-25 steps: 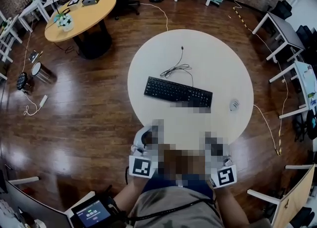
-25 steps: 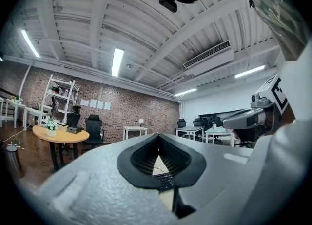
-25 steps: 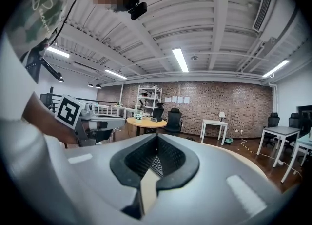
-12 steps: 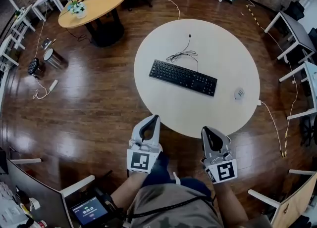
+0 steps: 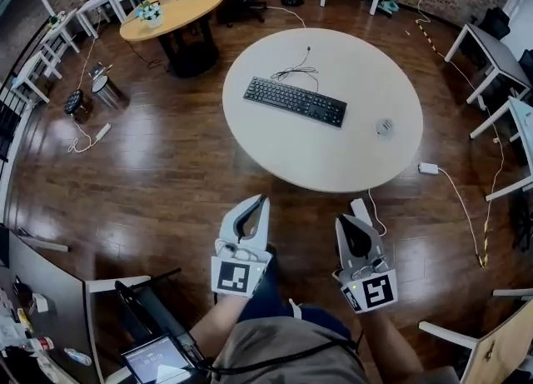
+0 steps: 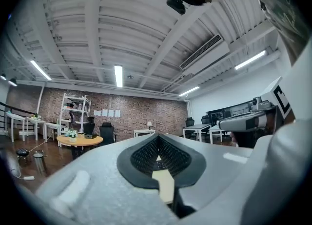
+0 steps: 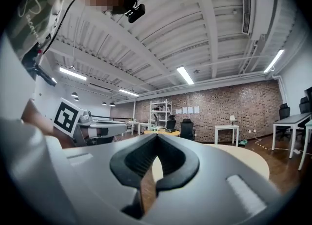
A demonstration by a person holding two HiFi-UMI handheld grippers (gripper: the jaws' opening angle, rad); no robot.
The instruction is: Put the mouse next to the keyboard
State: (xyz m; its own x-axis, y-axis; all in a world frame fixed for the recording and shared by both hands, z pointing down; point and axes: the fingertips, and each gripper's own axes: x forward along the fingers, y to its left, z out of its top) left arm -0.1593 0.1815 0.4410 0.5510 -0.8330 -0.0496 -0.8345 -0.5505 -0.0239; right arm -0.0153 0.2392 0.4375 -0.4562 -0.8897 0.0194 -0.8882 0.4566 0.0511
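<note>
**Closed, Empty, Standing Off**

The head view alone shows the whole layout. A round white table [image 5: 333, 166] stands on the dark wooden floor [image 5: 166, 174]. A flat black keyboard [image 5: 296, 101] lies on the table's far left part. Its thin black cable [image 5: 293, 71] loops away toward the far rim. A small round pale-grey mouse [image 5: 384, 127] sits on the right side of the tabletop, to the right of the keyboard and clearly apart from it.

The person's two claws hang over the floor on the near side of the table, not over the tabletop. The left gripper [image 5: 261, 200] and the right gripper [image 5: 346, 219] both point toward the table. The mouse lies well beyond the right gripper, farther off and a little to its right, with the table's near rim between them. From the left gripper it is farther still, off to the far right.

The head view cannot show how the jaws stand; the two gripper views do. In the left gripper view the dark ribbed pads [image 6: 146, 156] meet at their tips with nothing between them. The right gripper view shows the same: jaws together, holding nothing. Neither gripper view shows the mouse. Instead they look level across the room to a red brick wall [image 7: 229, 104]. The right gripper view also catches a curve of the white tabletop, with the left gripper's marker cube at its left edge.
</note>
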